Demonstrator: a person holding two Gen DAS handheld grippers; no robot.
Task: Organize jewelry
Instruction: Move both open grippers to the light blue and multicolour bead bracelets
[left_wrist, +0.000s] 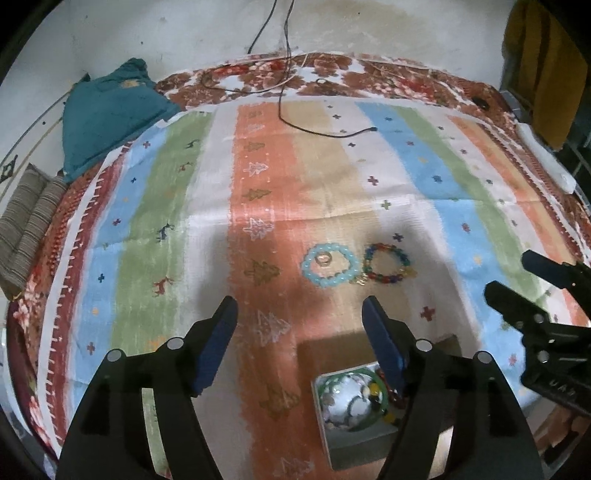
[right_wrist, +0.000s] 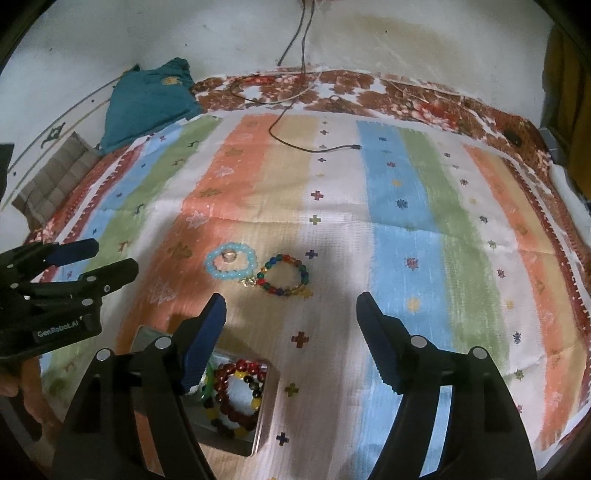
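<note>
A: How do the grippers stand?
B: The left gripper (left_wrist: 299, 317) has its jaws spread wide with nothing between them, only striped cloth (left_wrist: 207, 206) below. The right gripper (right_wrist: 291, 314) is the same, wide apart and empty.
A: Where is the jewelry?
B: Just ahead of both, 2 bracelets lie on the cloth: a pale blue bead bracelet (left_wrist: 330, 265) with a small ring (left_wrist: 324, 258) inside its loop, and touching it a multicoloured bead bracelet (left_wrist: 388, 264) with a small gold charm (left_wrist: 361, 280) at the join.
A: And the box?
B: A small metal box (right_wrist: 264, 417) sits under the fingers, near the right finger in the left view and the left finger in the right view. It holds a dark red bead bracelet (right_wrist: 240, 391), a green bangle (left_wrist: 332, 382) and some yellow beads.
A: Farther out?
B: A black cable (left_wrist: 325, 129) trails across the cloth and a teal cushion (left_wrist: 107, 118) sits by the wall
</note>
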